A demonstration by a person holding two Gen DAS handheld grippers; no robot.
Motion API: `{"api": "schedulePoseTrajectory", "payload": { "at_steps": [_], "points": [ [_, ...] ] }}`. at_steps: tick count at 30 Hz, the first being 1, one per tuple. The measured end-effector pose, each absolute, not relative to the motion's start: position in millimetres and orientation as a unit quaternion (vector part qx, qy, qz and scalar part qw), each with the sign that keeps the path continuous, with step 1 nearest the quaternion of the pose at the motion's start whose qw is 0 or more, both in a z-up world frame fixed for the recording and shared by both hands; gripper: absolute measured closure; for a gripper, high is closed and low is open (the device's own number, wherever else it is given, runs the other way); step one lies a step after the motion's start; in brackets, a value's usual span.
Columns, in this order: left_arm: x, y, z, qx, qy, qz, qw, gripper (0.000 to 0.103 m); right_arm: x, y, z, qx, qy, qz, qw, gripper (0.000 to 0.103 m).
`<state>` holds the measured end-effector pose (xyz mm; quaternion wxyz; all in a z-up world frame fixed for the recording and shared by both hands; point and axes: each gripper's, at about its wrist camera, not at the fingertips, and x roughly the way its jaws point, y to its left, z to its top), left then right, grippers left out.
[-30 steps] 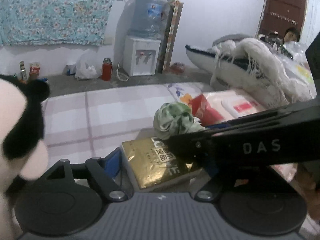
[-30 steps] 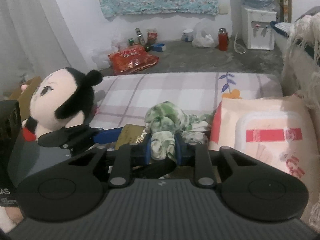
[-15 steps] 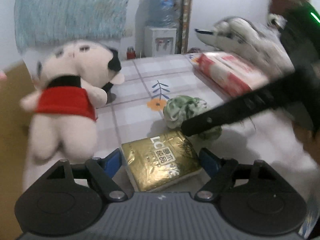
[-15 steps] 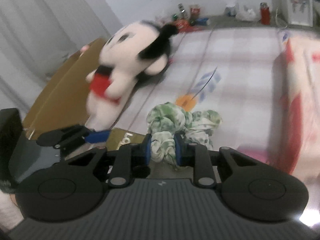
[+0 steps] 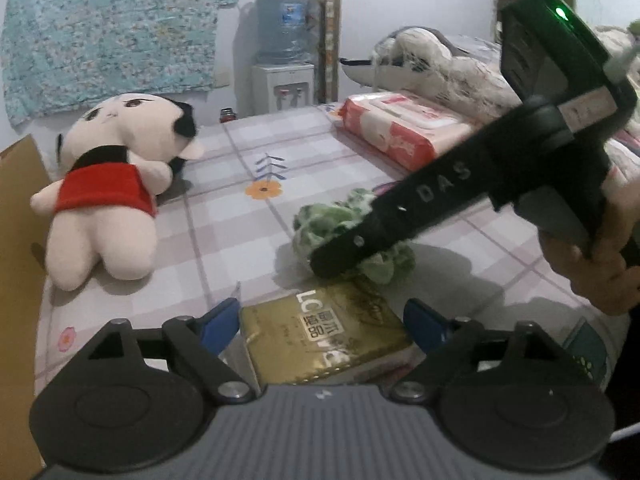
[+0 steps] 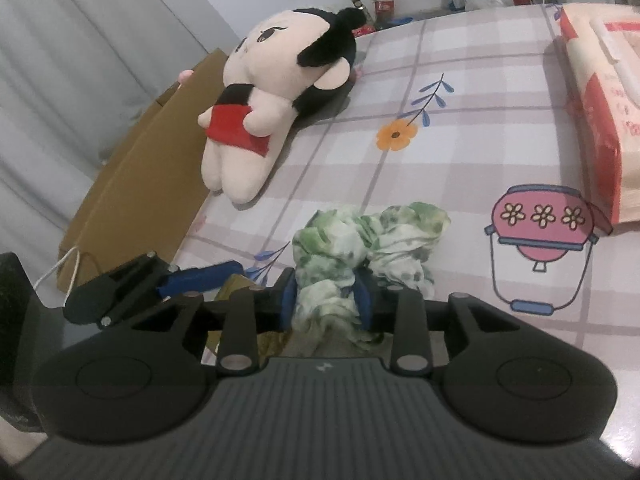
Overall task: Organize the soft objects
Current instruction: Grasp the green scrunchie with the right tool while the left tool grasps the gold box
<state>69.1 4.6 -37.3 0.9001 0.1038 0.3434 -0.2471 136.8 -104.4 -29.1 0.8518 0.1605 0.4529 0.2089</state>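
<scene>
Your right gripper [image 6: 326,300] had just been easing open, the green cloth [image 6: 360,240] between its pads, resting on the checked sheet [image 6: 460,168]. Likely a release. Your left gripper [image 5: 320,324] stood wide, straddling the gold packet [image 5: 324,336], gripping nothing.

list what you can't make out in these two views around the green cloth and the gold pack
- Green cloth: in the left wrist view the right gripper's arm crosses it; in the right wrist view its near end is hidden behind that gripper's body.
- Gold pack: its near edge is hidden by the left gripper's body; whether the pads touch it cannot be told.
- Pink pack: cut off by the right edge in the right wrist view; its print is too small to read.
</scene>
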Motion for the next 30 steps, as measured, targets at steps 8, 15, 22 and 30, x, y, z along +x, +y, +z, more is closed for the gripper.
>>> {"api": "schedulePoseTrajectory", "payload": {
  "at_steps": [8,15,22,30],
  "points": [
    [73.0,-1.7,-44.0,0.092,0.357,-0.247,0.896,0.019,133.6,-98.8,-27.6,0.136,0.446,0.204,0.861,0.073],
    [72.0,-7.6,-46.0,0.095,0.35,-0.234,0.902,0.021,133.2,-98.1,-28.5,0.131,0.44,0.201,0.865,0.073],
    [71.7,-10.5,-46.3,0.082,0.348,-0.182,0.916,0.021,136.1,-107.5,-28.5,0.14,0.435,0.181,0.871,0.073],
    [62.1,-4.5,-36.7,0.123,0.323,-0.154,0.926,0.002,136.3,-107.3,-26.8,0.114,0.429,0.165,0.881,0.072]
  ]
}}
